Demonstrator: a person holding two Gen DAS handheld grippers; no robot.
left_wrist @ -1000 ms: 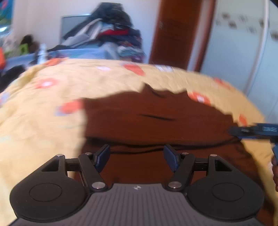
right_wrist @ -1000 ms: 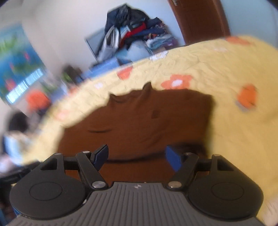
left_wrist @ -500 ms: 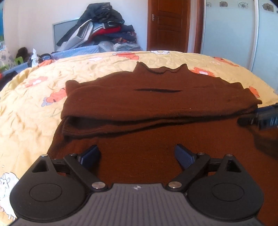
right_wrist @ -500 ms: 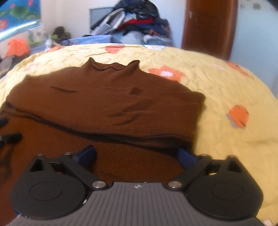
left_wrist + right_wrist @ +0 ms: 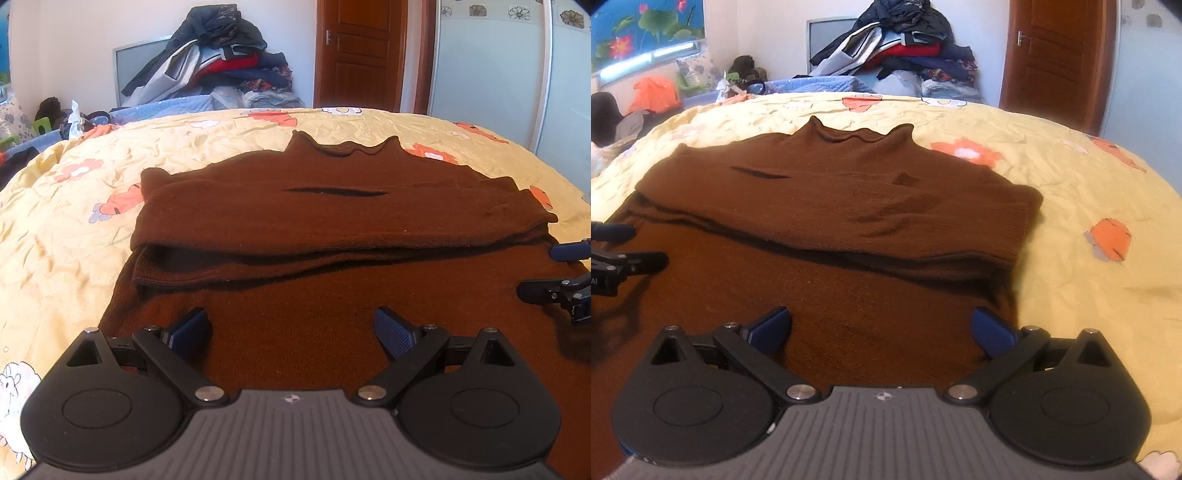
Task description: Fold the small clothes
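A dark brown sweater (image 5: 332,221) (image 5: 831,199) lies flat on the bed, collar at the far end and both sleeves folded across the chest. My left gripper (image 5: 291,325) hovers low over the sweater's near left part, jaws spread wide, nothing between the pads. My right gripper (image 5: 882,323) is over the near right part by the sweater's side edge. Its jaws are opening and only the flat cloth lies beneath them. Each gripper shows at the edge of the other's view: the right gripper (image 5: 554,288) and the left gripper (image 5: 620,254).
A yellow bedcover (image 5: 55,240) (image 5: 1089,184) with orange flowers surrounds the sweater. Past the bed's far end stand a pile of clothes (image 5: 221,62), a wooden door (image 5: 358,55) and a white wardrobe (image 5: 498,74).
Both grippers have sunk toward the sweater and their jaws have spread wider. The right wrist view has rolled from tilted to level.
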